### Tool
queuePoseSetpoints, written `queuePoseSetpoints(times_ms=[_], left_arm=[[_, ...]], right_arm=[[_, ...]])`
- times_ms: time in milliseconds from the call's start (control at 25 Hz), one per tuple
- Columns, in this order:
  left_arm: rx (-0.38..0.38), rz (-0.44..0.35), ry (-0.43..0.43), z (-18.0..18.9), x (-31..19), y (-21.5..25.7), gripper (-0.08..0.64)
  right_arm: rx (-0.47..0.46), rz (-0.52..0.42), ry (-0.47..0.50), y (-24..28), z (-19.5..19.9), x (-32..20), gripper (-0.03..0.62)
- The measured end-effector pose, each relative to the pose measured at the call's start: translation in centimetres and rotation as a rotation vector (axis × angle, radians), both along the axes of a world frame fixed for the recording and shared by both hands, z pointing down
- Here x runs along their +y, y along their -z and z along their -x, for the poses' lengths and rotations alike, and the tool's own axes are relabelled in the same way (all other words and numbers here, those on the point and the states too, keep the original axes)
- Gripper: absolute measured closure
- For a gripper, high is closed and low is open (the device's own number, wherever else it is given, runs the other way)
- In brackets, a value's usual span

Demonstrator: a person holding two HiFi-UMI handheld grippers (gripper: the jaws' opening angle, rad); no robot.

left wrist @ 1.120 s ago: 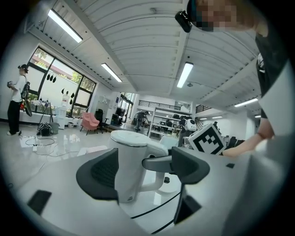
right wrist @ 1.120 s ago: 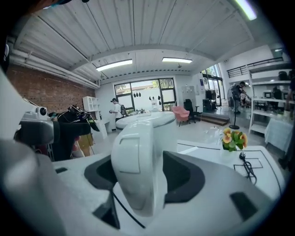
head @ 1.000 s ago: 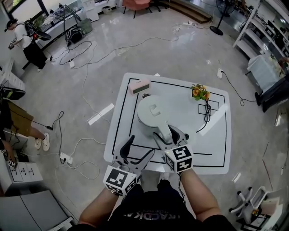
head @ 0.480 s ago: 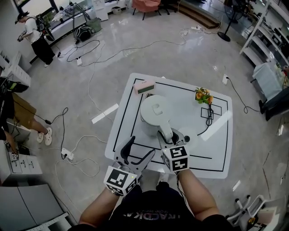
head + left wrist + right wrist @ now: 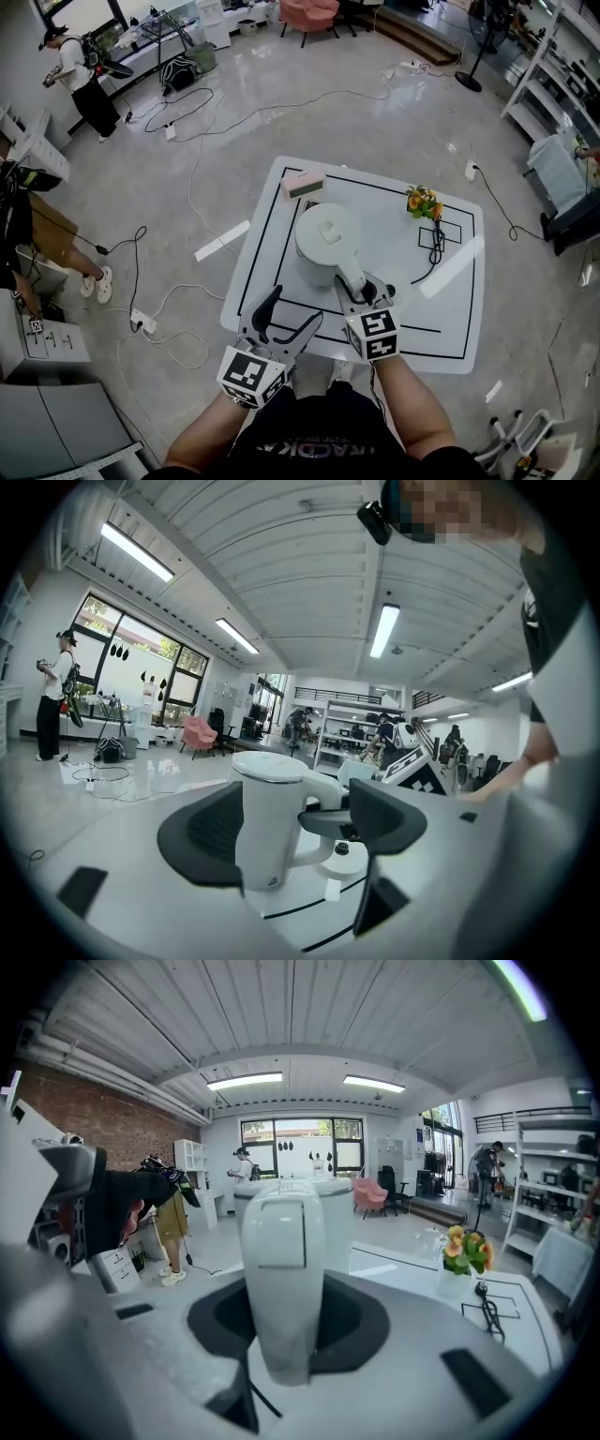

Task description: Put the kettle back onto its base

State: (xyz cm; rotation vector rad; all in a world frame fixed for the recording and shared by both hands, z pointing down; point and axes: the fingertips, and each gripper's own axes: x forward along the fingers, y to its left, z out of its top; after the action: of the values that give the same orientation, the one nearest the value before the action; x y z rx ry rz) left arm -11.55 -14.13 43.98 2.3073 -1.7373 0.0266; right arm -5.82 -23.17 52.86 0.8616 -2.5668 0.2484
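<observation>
Kettle – white, lid on, upright on the white table, inside the black outline drawn on the top and a little left of centre. Handle points toward the near edge.

Right gripper comes in from the near side, tilted slightly down. Its jaws have just been closing, and the right gripper view shows the dark pads pressed against either side of the kettle handle – a grip on the kettle.

Base: a round white disc flat on the table, just right of the right gripper and near-right of the kettle. Kettle is not on it; the left gripper view shows the kettle's bottom on the bare tabletop with the base off to one side, under the handle. A black cable runs from the base toward the far right of the table.

Left gripper hovers at the near-left edge of the table, jaws spread wide with nothing between the pads; the kettle stands well beyond them.

Also on the table: a pink-and-green block at the far edge, left of centre, and a small bunch of orange flowers at far right.
</observation>
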Motion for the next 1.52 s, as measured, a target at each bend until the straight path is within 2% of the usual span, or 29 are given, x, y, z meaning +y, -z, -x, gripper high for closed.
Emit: queuePoseSetpoints(times_ms=[320,760,1200,1520], left_arm=[[-0.002,0.001,-0.006,-0.2,0.1,0.1,0.209],[-0.009,-0.005,-0.059,-1.9,-0.7,0.2,0.209],[0.002,-0.019,-0.166,-5.6,-1.6,0.6,0.209],[0.008,-0.033,-0.262,-9.4,-1.9,1.1,0.209]], right_arm=[[-0.044,-0.031,-0.019,0.6,-1.4,0.2,0.480],[-0.069,-0.062,-0.093,1.9,-4.8,-1.2,0.480],[-0.085,-0.151,-0.233,5.8,-11.2,-2.9,0.480],[-0.076,-0.174,-0.313,6.9,-15.5,-2.4,0.480]])
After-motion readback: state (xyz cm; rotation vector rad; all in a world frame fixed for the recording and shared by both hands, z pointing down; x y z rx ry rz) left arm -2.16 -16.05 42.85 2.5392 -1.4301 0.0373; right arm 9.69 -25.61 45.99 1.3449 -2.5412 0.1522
